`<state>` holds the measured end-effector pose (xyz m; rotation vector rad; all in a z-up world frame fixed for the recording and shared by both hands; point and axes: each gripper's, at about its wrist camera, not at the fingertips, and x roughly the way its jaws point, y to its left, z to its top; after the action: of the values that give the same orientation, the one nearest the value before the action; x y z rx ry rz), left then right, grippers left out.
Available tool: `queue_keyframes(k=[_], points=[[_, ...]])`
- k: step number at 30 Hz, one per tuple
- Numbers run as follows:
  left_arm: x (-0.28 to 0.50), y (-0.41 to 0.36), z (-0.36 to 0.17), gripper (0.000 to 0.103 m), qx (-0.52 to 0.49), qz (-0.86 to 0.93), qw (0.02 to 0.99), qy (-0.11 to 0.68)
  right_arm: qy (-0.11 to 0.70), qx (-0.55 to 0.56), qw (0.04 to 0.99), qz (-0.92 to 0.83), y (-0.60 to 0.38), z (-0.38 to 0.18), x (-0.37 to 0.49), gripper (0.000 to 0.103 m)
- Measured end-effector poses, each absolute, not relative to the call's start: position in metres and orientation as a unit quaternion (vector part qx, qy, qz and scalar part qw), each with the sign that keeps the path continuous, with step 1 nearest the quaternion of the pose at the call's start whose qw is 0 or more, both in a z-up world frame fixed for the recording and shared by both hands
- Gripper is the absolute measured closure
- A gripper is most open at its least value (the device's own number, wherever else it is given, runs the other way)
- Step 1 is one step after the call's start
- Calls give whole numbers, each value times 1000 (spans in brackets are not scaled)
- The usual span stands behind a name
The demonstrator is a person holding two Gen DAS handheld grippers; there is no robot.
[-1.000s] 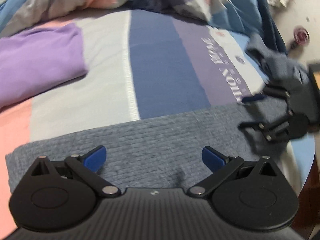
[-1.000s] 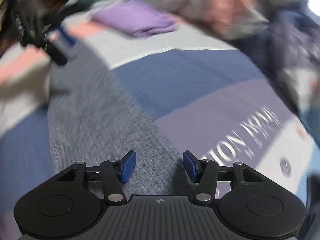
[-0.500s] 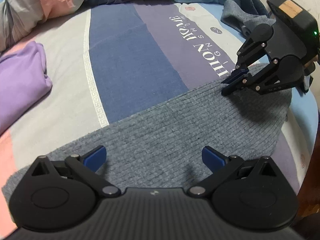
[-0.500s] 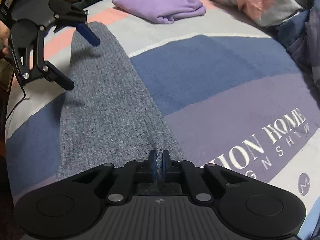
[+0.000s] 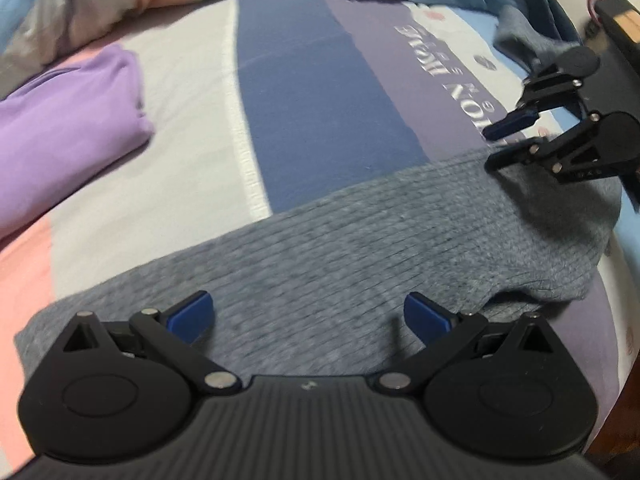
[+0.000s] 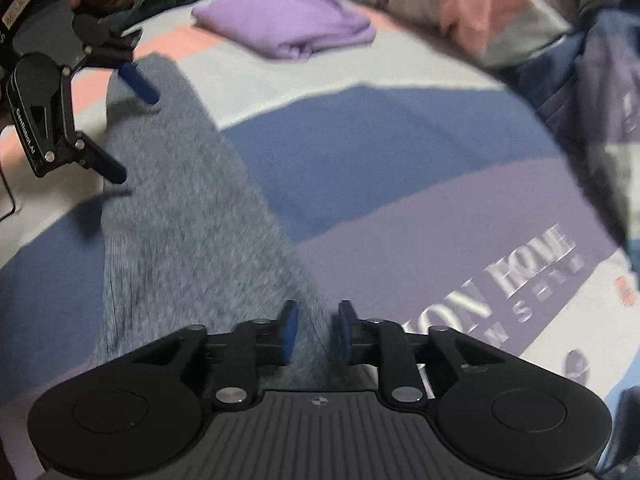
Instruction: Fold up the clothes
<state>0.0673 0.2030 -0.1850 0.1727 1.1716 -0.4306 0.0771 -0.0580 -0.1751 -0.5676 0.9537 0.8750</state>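
Left wrist view looks steeply down on a grey knit garment (image 5: 360, 248) lying in a long band across a striped bed sheet (image 5: 312, 104), with the left gripper (image 5: 308, 316) poised over its near edge, its blue fingers (image 5: 192, 314) spread wide and released, gripping nothing. Further along the band, at the right of that view, the right gripper (image 5: 496, 148) tilts down over the garment's far end. From the right wrist view the right gripper (image 6: 316, 336) shows its fingers (image 6: 289, 332) only narrowly parted and opening, a ridge of grey knit standing between them; motion blur makes it hard to say whether the pads still touch the cloth, though they seem just clear of it. A folded purple garment (image 6: 288, 32) lies well apart on the sheet, near a crumpled quilt (image 5: 100, 8). Both gripper bodies cover the nearest part of the knit, and the person's hands are out of frame.
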Motion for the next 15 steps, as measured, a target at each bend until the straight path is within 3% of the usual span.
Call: queue_keyframes(k=[2,5,15], points=[[59,217,-178,0,67,-185,815,545,415,-252,778,398,-53,-161,69,78],[45,244,-172,0,40,-154,823,546,391,-235,778,432,-34,-149,51,69],[1,328,-160,0,-14,-99,835,540,342,-247,739,525,130,-181,43,72]])
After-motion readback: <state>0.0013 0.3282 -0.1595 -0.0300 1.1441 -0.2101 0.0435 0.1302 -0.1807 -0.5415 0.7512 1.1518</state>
